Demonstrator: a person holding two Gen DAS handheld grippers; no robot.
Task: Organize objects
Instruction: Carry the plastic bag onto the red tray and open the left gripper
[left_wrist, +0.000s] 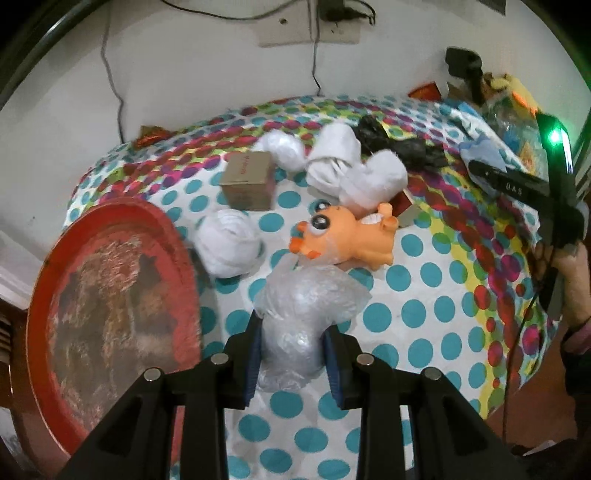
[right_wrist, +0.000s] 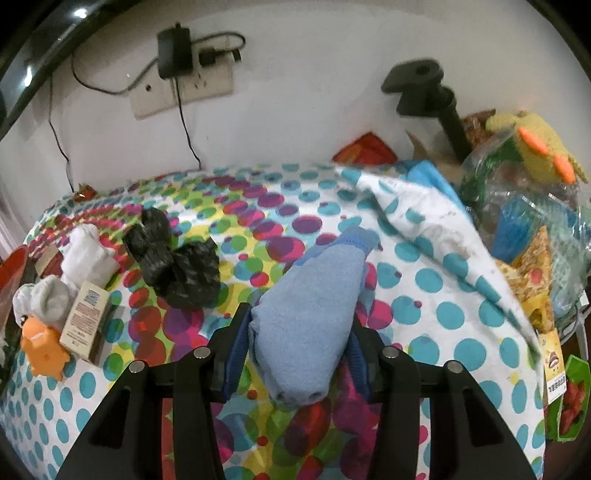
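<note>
While left tongs (left_wrist: 291, 363) grip clear plastic wad (left_wrist: 304, 317) and right tongs (right_wrist: 295, 354) clamp blue cloth roll (right_wrist: 308, 317), swing wad over red tray (left_wrist: 110, 280), release low, gently

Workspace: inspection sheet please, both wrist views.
Surface: polka-dot cloth, one corner folded back.
Job's things: clear plastic bundle; blue cloth roll; orange toy; white sock balls; black bag; cardboard box.
Clutter: red tray; plastic bags with yellow plush.
Grippers: left gripper clamps the bundle; right gripper clamps the roll.
Cables: wall socket, charger, hanging cords.
Surroundings: white wall.
</note>
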